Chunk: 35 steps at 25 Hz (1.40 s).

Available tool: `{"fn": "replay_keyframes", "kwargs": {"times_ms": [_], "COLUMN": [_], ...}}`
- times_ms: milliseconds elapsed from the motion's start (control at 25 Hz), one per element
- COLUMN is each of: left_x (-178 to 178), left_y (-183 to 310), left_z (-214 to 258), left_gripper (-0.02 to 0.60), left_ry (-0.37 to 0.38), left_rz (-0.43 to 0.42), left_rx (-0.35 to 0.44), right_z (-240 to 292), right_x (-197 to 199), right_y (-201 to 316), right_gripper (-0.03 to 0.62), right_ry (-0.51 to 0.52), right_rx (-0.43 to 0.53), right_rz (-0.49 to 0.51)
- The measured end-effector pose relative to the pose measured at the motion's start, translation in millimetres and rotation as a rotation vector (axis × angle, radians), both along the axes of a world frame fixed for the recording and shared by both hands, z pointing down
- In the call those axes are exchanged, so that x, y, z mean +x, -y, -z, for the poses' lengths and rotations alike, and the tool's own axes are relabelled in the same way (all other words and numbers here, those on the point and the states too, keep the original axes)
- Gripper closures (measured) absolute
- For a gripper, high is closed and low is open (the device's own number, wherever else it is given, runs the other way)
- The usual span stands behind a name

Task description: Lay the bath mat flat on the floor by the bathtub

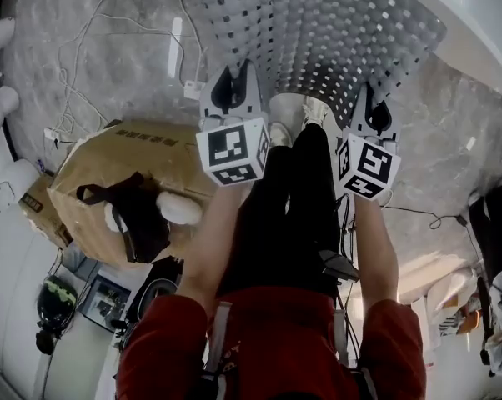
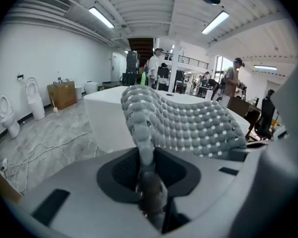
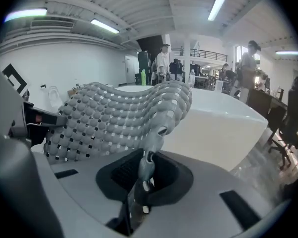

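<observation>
The grey bath mat (image 1: pixel 318 32), a sheet of rounded studs with square holes, hangs spread in front of me above the marble floor. My left gripper (image 1: pixel 232 98) is shut on its near left corner and my right gripper (image 1: pixel 369 115) on its near right corner. In the left gripper view the mat (image 2: pixel 188 123) rises out of the closed jaws of the left gripper (image 2: pixel 146 182) and sags to the right. The right gripper view has the mat (image 3: pixel 114 118) stretching left from the pinch of the right gripper (image 3: pixel 141 182). The white bathtub (image 1: pixel 484 15) stands just beyond the mat.
A cardboard box (image 1: pixel 117 182) with a black strap sits at my left. White cables (image 1: pixel 84 82) trail over the floor. My shoes (image 1: pixel 297 119) stand under the mat's near edge. Toilets (image 2: pixel 32 98) line the far wall, and people stand in the background.
</observation>
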<state>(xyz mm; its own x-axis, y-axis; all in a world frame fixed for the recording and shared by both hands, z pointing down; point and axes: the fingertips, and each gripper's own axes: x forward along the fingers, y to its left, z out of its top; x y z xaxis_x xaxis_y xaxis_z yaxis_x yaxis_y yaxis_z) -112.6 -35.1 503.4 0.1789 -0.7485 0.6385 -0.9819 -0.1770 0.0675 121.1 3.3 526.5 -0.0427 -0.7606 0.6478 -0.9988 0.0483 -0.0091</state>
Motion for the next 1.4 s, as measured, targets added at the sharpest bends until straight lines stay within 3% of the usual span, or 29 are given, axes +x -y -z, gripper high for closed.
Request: {"fn": "replay_keyframes", "kwargs": {"times_ms": [200,520,1080,1400], "left_x": [-5.8,-19.6,-5.5,6.7], "left_y": [-1.9,-1.9,18.6,30.4], "left_z": [-81.8,-204.0,-398.6,-468.4], "left_gripper": [0.489,0.489,0.485,0.469], "left_ry": [0.011,0.047,0.084,0.139], "left_rz": [0.014,0.033,-0.014,-0.061], "left_rx": [-0.072,-0.142,-0.198,-0.218], "right_z": [-76.0,-211.5,-401.8,-468.3], "right_x": [-10.4,-13.5,11.9,26.2], "right_y": [-2.9,0.3,19.0,21.4], "right_gripper": [0.543,0.541,0.533,0.528], "right_ry": [-0.001,0.018,0.007,-0.002], "right_rx": [-0.087,-0.215,-0.322,-0.362], "right_rz": [0.051,0.033,0.028,0.025]}}
